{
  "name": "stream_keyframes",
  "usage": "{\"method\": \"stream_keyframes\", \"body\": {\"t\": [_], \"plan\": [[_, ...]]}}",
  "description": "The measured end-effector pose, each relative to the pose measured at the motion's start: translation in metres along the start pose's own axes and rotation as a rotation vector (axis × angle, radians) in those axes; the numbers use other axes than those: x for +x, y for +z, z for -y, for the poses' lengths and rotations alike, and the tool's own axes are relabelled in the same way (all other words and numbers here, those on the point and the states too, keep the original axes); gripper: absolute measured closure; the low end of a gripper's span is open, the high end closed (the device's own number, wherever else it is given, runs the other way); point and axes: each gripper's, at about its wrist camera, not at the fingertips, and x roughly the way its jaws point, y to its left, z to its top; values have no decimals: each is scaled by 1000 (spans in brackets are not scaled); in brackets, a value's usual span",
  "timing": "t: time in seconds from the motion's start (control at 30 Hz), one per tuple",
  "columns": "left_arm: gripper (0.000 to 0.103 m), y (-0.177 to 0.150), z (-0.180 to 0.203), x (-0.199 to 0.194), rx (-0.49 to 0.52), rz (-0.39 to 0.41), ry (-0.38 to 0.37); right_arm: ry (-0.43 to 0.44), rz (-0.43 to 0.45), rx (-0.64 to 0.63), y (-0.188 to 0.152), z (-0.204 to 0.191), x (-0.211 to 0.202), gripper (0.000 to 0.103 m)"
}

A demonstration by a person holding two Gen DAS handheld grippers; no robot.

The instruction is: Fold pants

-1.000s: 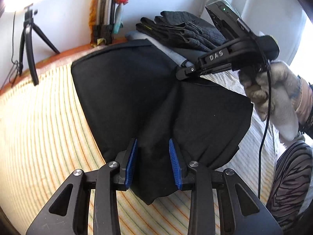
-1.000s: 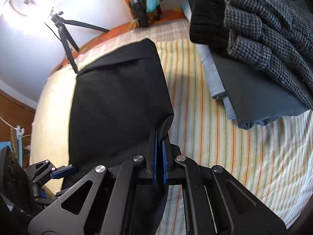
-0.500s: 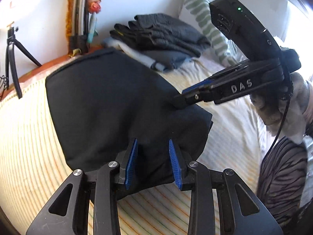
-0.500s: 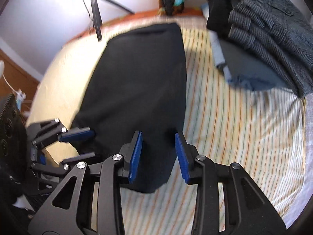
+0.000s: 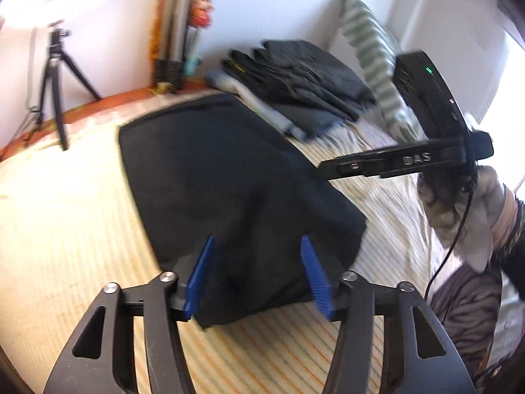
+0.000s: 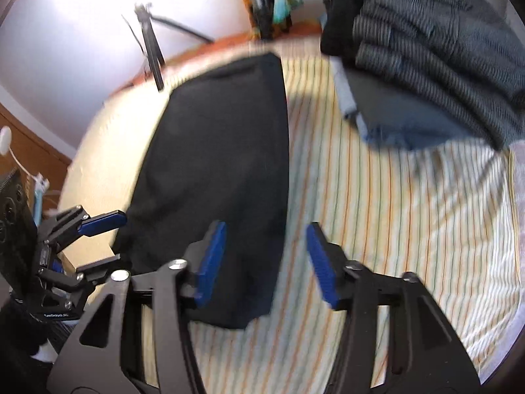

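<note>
Pants made of soft black cloth (image 5: 229, 177) lie on the striped yellow bed sheet (image 5: 65, 229), folded into one long flat bundle. The near end of the bundle sits just past the tips of both sets of fingers, and the far end reaches toward the wall.

The left gripper (image 5: 259, 275) has its blue pads (image 5: 200, 275) wide apart. Nothing is between them but air, and the near edge of the black cloth shows in the gap, lower down. The right gripper (image 6: 265, 262) has its pads spread wide too. Its left pad (image 6: 211, 259) is over the near right corner of the pants, and its right pad is over bare sheet. Neither one holds the cloth. In the left view, the right gripper is up in the air, off to the right of the pants, in a gloved hand (image 5: 459, 210).

So the folding looks mostly done, I think. The bundle is neat along its right side, with a straight edge. The near end looks a bit lumpy, but the picture is blurry there, so it is hard to tell. What may be left is one more fold to make it shorter, or a little smoothing, or moving it over.

Beyond the fingers, far right, sits a pile of folded grey clothes (image 6: 443, 49). The black pants may belong there next. A black tripod (image 5: 55, 82) stands past the far left of the bed.
</note>
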Motion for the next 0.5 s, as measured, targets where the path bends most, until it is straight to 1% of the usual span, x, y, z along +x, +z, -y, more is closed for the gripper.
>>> {"method": "stream_keyframes", "body": {"t": [0.03, 0.1, 0.17, 0.23, 0.27, 0.33, 0.43, 0.5], "plan": [[49, 2, -4, -3, -10, 8, 15, 11, 26, 20, 6, 1, 0, 33], [46, 8, -11, -7, -30, 21, 48, 22, 54, 40, 12, 5, 2, 32], [41, 9, -17, -11, -43, 28, 76, 30, 76, 62, 19, 9, 5, 32], [40, 11, -23, -12, -57, 32, 104, 36, 90, 85, 25, 11, 11, 31], [39, 12, -26, -11, -67, 29, 110, 43, 91, 88, 31, 10, 18, 30], [39, 13, -32, -9, -87, 18, 107, 45, 84, 74, 33, 9, 27, 25], [39, 16, -38, -4, -91, 6, 118, 55, 62, 68, 34, 9, 38, 25], [39, 16, -43, 0, -104, -4, 110, 79, 45, 78, 37, 12, 47, 25]]}}
